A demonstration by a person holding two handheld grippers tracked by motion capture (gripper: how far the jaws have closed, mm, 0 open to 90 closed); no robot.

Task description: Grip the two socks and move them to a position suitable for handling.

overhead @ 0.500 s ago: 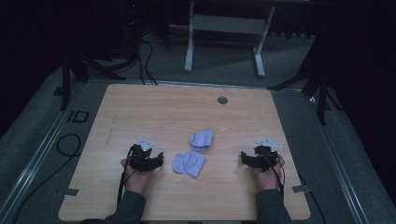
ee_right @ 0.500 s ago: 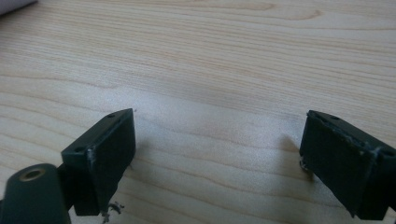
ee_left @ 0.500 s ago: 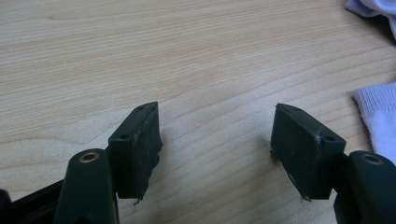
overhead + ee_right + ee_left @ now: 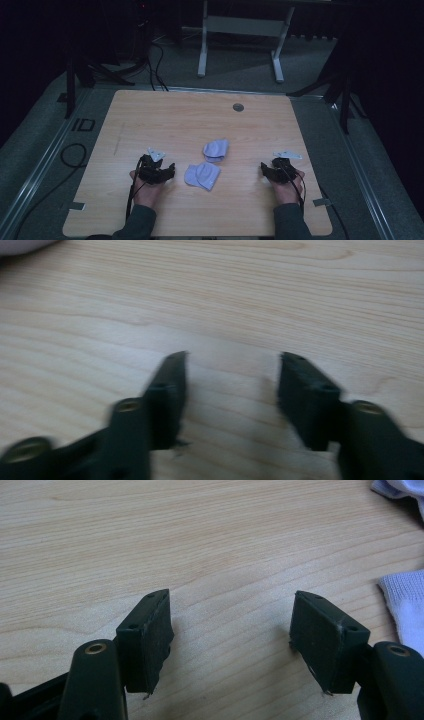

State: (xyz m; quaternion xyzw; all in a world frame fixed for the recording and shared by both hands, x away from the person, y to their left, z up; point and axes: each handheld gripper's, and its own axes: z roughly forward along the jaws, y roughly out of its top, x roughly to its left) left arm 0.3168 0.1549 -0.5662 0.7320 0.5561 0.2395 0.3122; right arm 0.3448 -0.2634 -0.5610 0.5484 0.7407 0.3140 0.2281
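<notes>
Two pale lilac cloth bundles are lying on the wooden worktop, between the person's hands. The nearer cloth is sitting just to the right of the left claw, close but not touching; the farther cloth is resting just beyond it. The right claw is sitting well apart from both. Both claws are standing open over bare wood, gripping nothing.
</notes>
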